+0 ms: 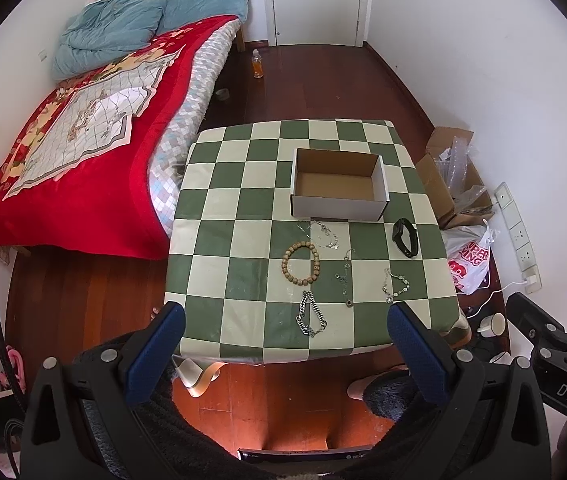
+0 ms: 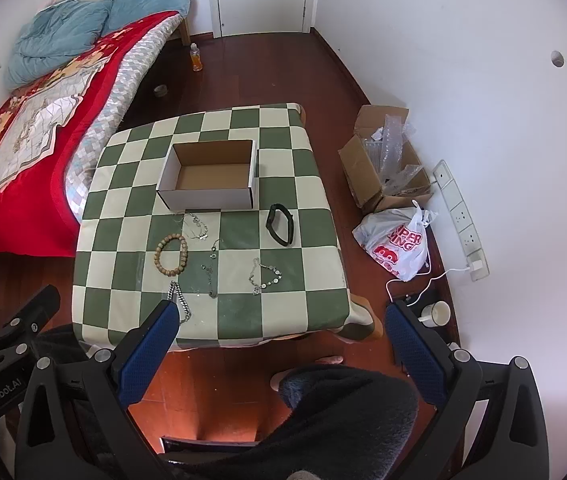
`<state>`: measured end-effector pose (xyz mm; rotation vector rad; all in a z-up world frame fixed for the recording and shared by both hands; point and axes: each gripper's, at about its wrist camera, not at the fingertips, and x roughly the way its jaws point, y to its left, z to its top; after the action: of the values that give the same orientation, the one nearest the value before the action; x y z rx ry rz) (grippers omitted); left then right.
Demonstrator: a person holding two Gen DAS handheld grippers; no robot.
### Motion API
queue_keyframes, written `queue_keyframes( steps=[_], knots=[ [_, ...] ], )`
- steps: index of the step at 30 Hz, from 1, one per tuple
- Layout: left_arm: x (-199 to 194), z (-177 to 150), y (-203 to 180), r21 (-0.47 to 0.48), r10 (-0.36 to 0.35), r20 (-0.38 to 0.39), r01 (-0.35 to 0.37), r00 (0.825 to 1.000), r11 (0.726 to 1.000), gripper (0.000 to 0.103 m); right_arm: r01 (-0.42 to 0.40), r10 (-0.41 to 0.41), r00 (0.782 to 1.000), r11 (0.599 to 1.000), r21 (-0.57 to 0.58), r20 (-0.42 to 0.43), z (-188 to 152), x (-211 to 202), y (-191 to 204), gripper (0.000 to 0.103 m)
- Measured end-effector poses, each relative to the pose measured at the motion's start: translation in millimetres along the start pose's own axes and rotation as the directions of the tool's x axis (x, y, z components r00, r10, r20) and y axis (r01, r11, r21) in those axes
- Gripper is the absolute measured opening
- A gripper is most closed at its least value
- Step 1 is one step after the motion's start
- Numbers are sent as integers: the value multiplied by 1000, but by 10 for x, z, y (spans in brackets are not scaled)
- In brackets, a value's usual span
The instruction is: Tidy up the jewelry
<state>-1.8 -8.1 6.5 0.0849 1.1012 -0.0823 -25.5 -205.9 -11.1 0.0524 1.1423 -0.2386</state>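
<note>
Our left gripper and right gripper both spread wide, holding nothing, chain bracelet between our left fingers, open box far ahead.

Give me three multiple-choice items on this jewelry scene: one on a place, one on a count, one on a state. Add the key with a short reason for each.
1. Where does the black band lie relative to the cardboard box?
A. inside it
B. on the table, nearer the camera and to the box's right
C. on the floor

2. How many pieces of jewelry lie on the checkered table?
A. three
B. six
C. nine

3. What state is the left gripper in?
A. open, holding nothing
B. shut on the wooden bead bracelet
C. shut on the heavy chain bracelet

Key: 1 B, the band rests on the cloth off the box's front right corner. 2 B, band, bead bracelet, heavy chain and three thin chains. 3 A, its blue fingers stand wide apart with nothing between them.
</note>
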Motion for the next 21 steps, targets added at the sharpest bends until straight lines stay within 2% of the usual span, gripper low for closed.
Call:
queue_keyframes(
  steps=[21],
  knots=[
    [-50, 1, -33, 4, 0, 4, 0, 1000, 1000, 103, 6, -6, 1000, 1000, -5, 16, -7, -52, -21, 103]
  ],
)
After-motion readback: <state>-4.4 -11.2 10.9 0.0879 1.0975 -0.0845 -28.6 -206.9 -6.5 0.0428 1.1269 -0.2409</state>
